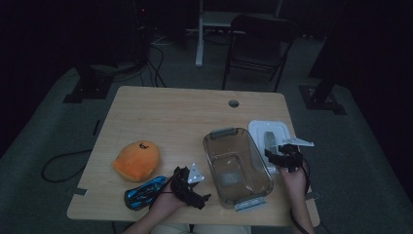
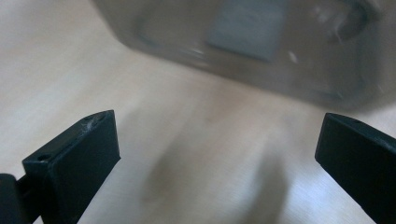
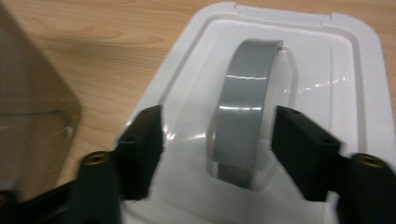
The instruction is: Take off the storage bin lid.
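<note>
A clear grey plastic bin (image 1: 236,165) stands empty on the wooden table (image 1: 175,117). Its white lid (image 1: 263,127) lies flat just to the right, with a grey handle (image 1: 269,139) in its recess. My right gripper (image 1: 275,156) hangs over the lid's near end. In the right gripper view the right gripper (image 3: 217,140) stands open with its jaws on either side of the grey handle (image 3: 245,102), and gaps show between pads and handle on the white lid (image 3: 336,70). My left gripper (image 1: 192,187) is left of the bin. The left gripper (image 2: 217,149) stands wide open over bare wood, facing the bin (image 2: 243,42).
An orange plush toy (image 1: 137,160) lies at the left of the table, and a blue toy car (image 1: 144,192) sits near the front edge beside my left hand. A round cable hole (image 1: 234,103) is at the back. A chair (image 1: 258,44) stands behind the table.
</note>
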A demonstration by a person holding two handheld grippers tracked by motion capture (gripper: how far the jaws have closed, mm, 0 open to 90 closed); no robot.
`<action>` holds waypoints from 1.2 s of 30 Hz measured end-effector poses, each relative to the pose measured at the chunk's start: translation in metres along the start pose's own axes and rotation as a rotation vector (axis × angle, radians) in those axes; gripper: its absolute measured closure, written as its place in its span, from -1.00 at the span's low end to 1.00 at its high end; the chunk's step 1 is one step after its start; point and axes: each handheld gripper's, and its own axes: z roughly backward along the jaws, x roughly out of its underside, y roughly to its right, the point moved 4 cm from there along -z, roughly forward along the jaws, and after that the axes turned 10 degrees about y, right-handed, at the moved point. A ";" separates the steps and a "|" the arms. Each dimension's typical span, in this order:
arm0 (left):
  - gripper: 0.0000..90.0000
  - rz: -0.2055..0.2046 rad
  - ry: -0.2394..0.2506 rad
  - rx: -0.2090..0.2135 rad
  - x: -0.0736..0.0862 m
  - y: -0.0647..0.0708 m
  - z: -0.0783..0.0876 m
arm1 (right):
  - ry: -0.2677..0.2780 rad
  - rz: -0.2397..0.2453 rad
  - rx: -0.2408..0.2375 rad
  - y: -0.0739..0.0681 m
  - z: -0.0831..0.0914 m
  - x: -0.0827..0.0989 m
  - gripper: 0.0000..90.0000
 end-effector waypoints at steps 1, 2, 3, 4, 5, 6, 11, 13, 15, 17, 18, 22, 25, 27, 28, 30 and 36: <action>-0.99 0.000 0.000 -0.010 -0.003 -0.003 0.001 | -0.002 0.014 0.003 -0.003 0.003 -0.001 -0.48; -0.99 -0.002 0.002 -0.027 -0.007 -0.008 0.001 | 0.003 0.019 0.009 -0.004 0.005 -0.001 -0.58; -0.99 -0.003 -0.001 -0.035 -0.009 -0.011 0.001 | 0.004 0.019 0.003 -0.007 0.009 -0.002 -0.71; -0.99 -0.001 -0.002 -0.042 -0.011 -0.014 0.001 | 0.001 0.024 -0.011 -0.009 0.010 -0.001 -0.77; -0.99 0.003 -0.005 -0.052 -0.013 -0.018 0.000 | 0.012 0.026 -0.022 -0.010 0.013 -0.001 -0.77; -0.99 0.001 -0.007 -0.059 -0.015 -0.020 -0.001 | 0.023 0.021 -0.030 -0.011 0.016 -0.001 -0.77; -0.99 0.015 -0.007 -0.071 -0.021 -0.031 -0.006 | -0.008 0.064 -0.053 -0.016 0.021 0.011 -0.77; -0.99 0.006 -0.017 -0.078 -0.024 -0.034 -0.008 | -0.013 0.105 -0.038 -0.019 0.022 0.016 -0.77; -0.99 0.001 -0.023 -0.085 -0.026 -0.037 -0.010 | -0.018 0.129 -0.044 -0.023 0.024 0.021 -0.77; -0.99 0.000 -0.027 -0.093 -0.029 -0.041 -0.011 | -0.019 0.144 -0.053 -0.026 0.027 0.025 -0.77; -0.99 0.001 -0.026 -0.096 -0.030 -0.044 -0.012 | -0.014 0.143 -0.062 -0.028 0.029 0.026 -0.77; -0.99 0.006 -0.035 -0.112 -0.034 -0.053 -0.016 | -0.018 0.138 -0.088 -0.033 0.035 0.031 -0.77; -0.99 0.002 -0.034 -0.118 -0.036 -0.056 -0.018 | -0.018 0.134 -0.109 -0.037 0.039 0.035 -0.72; -0.99 0.006 -0.036 -0.112 -0.038 -0.058 -0.020 | -0.018 0.129 -0.119 -0.040 0.041 0.037 -0.72; -0.99 0.001 -0.041 -0.114 -0.038 -0.058 -0.021 | -0.021 0.127 -0.126 -0.041 0.041 0.038 -0.72; -0.99 -0.001 -0.045 -0.114 -0.039 -0.059 -0.022 | -0.025 0.125 -0.136 -0.043 0.042 0.040 -0.72; -0.99 -0.014 -0.058 -0.111 -0.039 -0.065 -0.021 | -0.043 0.146 -0.198 -0.056 0.045 0.041 -0.71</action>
